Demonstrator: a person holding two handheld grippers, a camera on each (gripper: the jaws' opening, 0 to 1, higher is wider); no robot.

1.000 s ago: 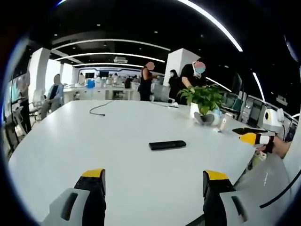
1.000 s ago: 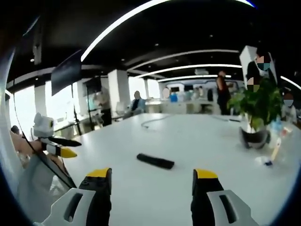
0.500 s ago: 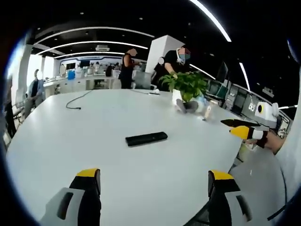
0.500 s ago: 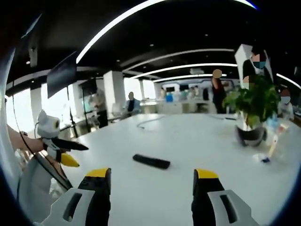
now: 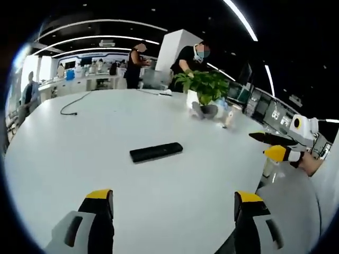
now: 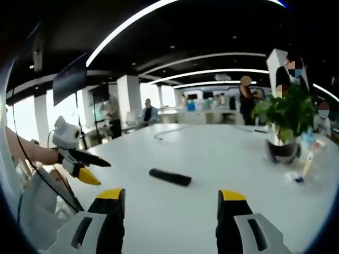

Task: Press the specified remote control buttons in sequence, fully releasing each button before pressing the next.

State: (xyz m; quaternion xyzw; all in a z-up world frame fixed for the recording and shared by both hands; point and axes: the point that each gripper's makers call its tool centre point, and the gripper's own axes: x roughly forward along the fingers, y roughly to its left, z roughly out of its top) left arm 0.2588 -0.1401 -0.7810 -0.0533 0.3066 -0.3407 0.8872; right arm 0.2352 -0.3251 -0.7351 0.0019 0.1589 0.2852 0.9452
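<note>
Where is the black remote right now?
The remote lies flat on the white table, ahead of both open claws, with the potted plant farther back to its right.

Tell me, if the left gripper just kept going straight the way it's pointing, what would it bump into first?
Probably the remote. The left gripper is open, and the remote lies on the white table ahead, between its jaws' lines. Depth is hard to judge; if the gripper points lower, it would meet bare table first.
</note>
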